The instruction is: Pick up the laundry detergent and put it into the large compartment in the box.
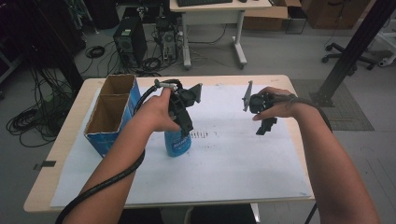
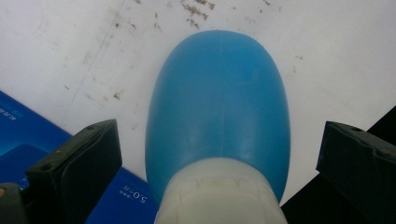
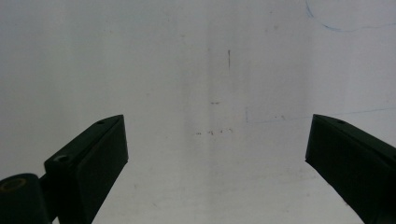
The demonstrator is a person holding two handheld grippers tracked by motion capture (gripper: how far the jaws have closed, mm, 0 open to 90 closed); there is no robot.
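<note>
Hovering above blue bottle (image 2: 219, 107) – left gripper (image 2: 219, 154) spread, jaws flanking cap, not touching.

The bottle (image 2: 219, 107) is translucent blue with a white neck and pale lettering on its side. The box (image 1: 112, 112) is blue outside, with white print, and plain brown cardboard inside. The sheet (image 1: 233, 158) is white, speckled with dark smudges and faint blue pen lines. The tabletop (image 1: 70, 126) edge is light wood. Both hand-held grippers, left (image 1: 183, 109) and right (image 1: 261, 114), are black.
</note>
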